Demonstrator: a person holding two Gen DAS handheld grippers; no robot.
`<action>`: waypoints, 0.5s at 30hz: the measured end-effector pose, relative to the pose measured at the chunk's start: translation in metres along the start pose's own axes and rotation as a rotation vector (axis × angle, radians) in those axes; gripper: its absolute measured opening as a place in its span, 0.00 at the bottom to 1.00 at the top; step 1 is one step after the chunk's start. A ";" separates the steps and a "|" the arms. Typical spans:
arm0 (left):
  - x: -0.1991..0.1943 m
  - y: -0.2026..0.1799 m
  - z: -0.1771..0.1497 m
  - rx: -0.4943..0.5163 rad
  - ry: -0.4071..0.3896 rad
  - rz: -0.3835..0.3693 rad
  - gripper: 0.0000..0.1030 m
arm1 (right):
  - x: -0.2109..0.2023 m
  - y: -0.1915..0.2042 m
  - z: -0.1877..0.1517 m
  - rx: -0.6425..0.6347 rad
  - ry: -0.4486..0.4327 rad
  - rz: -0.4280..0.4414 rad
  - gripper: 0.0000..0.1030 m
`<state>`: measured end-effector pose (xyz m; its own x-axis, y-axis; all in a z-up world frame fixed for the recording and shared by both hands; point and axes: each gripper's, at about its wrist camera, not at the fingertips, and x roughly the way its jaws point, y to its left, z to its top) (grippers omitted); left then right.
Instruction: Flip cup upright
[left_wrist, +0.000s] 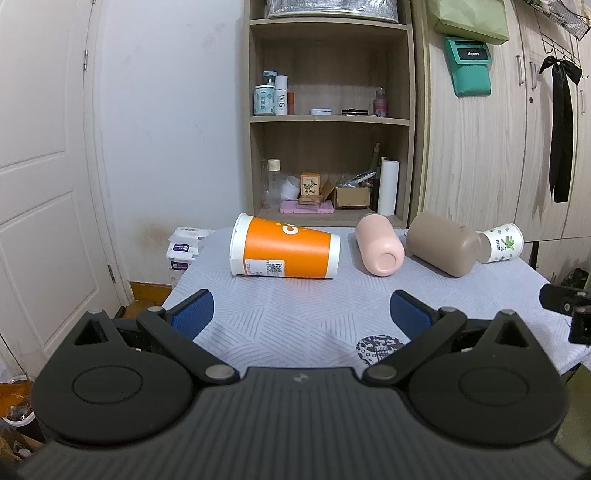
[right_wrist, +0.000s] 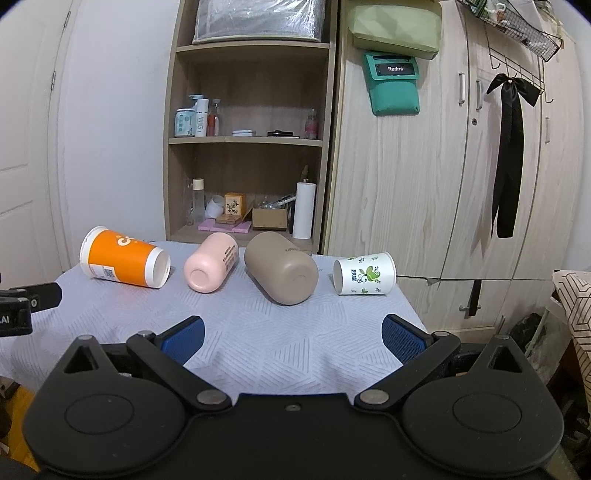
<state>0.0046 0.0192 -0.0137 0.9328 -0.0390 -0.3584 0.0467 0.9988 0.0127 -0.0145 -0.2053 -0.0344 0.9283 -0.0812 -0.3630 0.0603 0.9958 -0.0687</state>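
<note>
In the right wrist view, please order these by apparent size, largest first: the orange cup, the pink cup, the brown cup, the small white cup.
1. Orange cup and brown cup: alike, not ranked.
2. Pink cup
3. White cup, smallest

All lie on their sides at similar depth.

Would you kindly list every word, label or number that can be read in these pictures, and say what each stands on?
"Redmi": on the green pouch hung on the wardrobe.
"WIG": on the white bottle on the shelf.
"AI": on the left gripper's body at the right view's left edge, cut off.
Orange cup: large white letters, only partly seen; QR label too small.
Pink cup: dark print, too blurred.
White cup: green marks, unreadable.
</note>
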 end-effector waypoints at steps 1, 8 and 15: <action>0.000 0.000 0.000 -0.001 0.005 -0.003 1.00 | 0.000 0.000 0.000 -0.003 0.003 0.001 1.00; 0.003 -0.002 0.002 -0.004 0.019 -0.049 1.00 | 0.006 -0.001 -0.002 -0.006 0.022 0.016 1.00; 0.019 -0.013 0.012 0.007 0.019 -0.113 1.00 | 0.025 -0.006 -0.004 0.003 0.036 0.040 1.00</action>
<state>0.0259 0.0048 -0.0092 0.9144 -0.1512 -0.3756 0.1540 0.9878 -0.0226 0.0071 -0.2140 -0.0464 0.9160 -0.0425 -0.3990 0.0244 0.9984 -0.0504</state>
